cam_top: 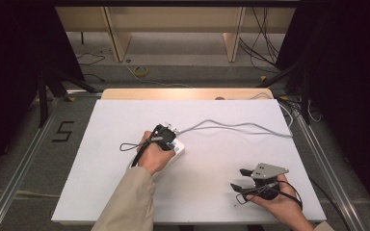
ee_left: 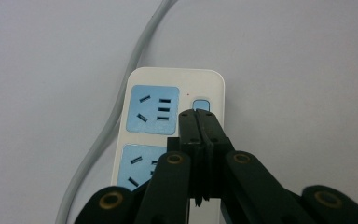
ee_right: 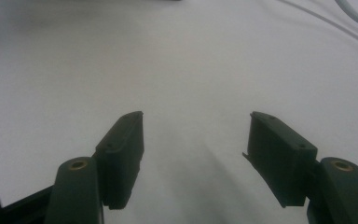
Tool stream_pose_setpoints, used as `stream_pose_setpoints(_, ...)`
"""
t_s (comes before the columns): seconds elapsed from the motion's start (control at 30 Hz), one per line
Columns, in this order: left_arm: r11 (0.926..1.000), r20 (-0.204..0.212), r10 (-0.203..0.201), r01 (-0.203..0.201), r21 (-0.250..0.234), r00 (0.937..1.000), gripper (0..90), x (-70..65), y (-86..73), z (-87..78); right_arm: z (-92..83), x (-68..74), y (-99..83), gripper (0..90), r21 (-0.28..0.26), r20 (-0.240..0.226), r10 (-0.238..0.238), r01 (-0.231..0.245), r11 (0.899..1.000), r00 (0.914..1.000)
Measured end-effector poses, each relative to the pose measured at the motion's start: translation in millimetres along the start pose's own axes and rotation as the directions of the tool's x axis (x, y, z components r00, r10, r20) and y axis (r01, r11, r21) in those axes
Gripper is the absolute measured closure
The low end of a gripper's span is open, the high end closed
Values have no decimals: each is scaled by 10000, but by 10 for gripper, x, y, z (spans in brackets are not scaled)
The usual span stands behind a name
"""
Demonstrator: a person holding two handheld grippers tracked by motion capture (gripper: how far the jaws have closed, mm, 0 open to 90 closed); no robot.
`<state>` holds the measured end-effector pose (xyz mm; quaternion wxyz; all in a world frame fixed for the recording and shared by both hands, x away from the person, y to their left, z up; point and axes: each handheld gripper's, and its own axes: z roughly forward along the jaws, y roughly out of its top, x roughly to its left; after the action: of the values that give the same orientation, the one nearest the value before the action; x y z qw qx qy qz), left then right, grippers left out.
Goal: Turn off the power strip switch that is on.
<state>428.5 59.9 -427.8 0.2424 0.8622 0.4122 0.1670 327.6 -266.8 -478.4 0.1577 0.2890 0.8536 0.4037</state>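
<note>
Left gripper [ee_left: 198, 114] fingers pressed together at the power strip's [ee_left: 168, 79] switch [ee_left: 201, 103] (right gripper [ee_right: 196, 140] fingers spread).

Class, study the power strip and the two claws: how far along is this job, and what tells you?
Done: the left claw, jaws shut, has reached the power strip. In hand: its tips are at the strip's switch; whether they press it can't be told. Left: no light shows by the switch. The right claw hangs open over the table.

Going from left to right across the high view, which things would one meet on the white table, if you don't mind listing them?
Left gripper held over the white power strip → grey cable running off to the right → right gripper, jaws apart, over the white table.
</note>
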Motion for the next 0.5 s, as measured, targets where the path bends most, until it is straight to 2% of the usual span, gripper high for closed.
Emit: stream_pose_setpoints(0.5, 9998, -3, 145, -145, 124, 9999, 894, -29, 57, 65, -2, 2, -2, 370, 16, -6, 21, -21, 10000, 10000)
